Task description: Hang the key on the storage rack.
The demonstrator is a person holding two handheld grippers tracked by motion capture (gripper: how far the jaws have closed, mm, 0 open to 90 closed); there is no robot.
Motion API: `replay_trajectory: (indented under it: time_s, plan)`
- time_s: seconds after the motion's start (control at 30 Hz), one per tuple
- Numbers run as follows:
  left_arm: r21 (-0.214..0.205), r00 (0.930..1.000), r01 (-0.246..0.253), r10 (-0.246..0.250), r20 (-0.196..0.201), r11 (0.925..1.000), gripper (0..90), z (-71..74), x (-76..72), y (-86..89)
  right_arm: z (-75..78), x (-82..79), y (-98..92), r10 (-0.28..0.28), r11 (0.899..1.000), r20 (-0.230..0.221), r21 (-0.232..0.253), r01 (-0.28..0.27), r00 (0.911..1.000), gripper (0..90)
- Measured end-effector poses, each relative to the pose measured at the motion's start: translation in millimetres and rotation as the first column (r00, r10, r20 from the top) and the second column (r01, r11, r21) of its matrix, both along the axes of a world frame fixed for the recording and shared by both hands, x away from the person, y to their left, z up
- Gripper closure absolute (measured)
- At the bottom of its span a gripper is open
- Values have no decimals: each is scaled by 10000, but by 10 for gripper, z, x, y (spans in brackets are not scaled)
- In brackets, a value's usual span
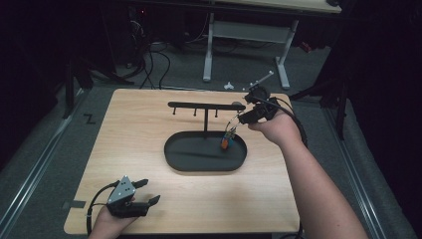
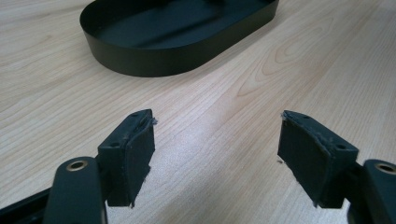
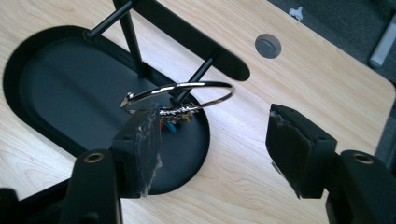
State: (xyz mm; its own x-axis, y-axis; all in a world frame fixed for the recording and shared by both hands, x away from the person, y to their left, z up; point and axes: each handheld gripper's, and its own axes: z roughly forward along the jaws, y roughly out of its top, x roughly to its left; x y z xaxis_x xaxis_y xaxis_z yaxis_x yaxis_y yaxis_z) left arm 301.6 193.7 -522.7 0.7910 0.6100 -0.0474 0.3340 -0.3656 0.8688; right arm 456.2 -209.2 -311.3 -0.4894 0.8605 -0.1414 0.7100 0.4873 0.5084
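Hard to make out: small orange-and-blue charms (image 1: 226, 143) under the ring, blurred.
Bangle: thin silver wire ring (image 3: 180, 95) hung on a peg of the black T-bar stand (image 1: 205, 106), above the oval black tray (image 1: 174, 152).
Right gripper (image 3: 215, 140): jaws apart, ring at left pad.
Left gripper (image 2: 215, 154): jaws wide, over bare pale wood table (image 1: 134, 129) near front edge.
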Motion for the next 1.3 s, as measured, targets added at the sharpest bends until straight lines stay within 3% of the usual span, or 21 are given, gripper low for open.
replay_trajectory:
  time_s: [0.23,0.47,0.57,0.7,0.73,0.8,0.83,0.87,0.97,1.0,1.03,1.13,1.2,1.3]
  plan:
    - [112,10000,0,1,-12,9999,273,-6,0,-1,-148,-195,-85,-47,9989,621,467,18,9981,298]
    - [230,10000,29,-28,-43,9997,272,-15,-5,-11,-348,-337,-171,12,9986,1216,523,-76,9926,285]
    - [94,10000,-9,10,-47,10000,272,-10,-9,-4,-475,-454,-190,142,9989,1548,424,-210,9878,261]
    - [208,10000,12,-11,-46,9998,272,-16,-10,-8,-570,-525,-199,105,9976,1527,660,-208,9882,227]
    - [119,10000,-7,8,-43,9999,272,-10,-8,-8,-666,-585,-199,67,9971,1506,741,-180,9886,191]
    - [94,10000,-1,2,-38,10000,272,-10,-10,-11,-703,-610,-199,85,9968,1566,770,-208,9876,177]
    - [217,10000,41,-41,-32,9998,272,-16,-11,-15,-832,-697,-189,57,9959,1700,880,-209,9854,153]
    - [251,10000,39,-39,-30,9997,272,-21,-11,-21,-832,-697,-189,57,9959,1700,880,-209,9854,153]
    - [200,10000,30,-29,-38,9998,271,-16,-8,-20,-1053,-825,-183,14,9907,1741,1338,-251,9847,144]
    - [200,10000,30,-29,-38,9998,271,-16,-8,-20,-1053,-825,-183,14,9907,1741,1338,-251,9847,144]
    - [290,10000,55,-54,-37,9996,271,-23,-13,-24,-1170,-885,-186,4,9876,1766,1544,-281,9843,131]
    - [352,10000,56,-55,-39,9994,270,-26,-9,-27,-1285,-941,-192,-18,9850,1780,1703,-290,9840,133]
    - [247,10000,33,-32,-56,9997,270,-24,-8,-27,-1454,-1023,-212,-117,9769,1742,2123,-260,9846,150]
    - [407,10000,88,-86,-44,9991,269,-31,-10,-34,-1568,-1071,-228,-165,9752,1806,2201,-240,9834,149]
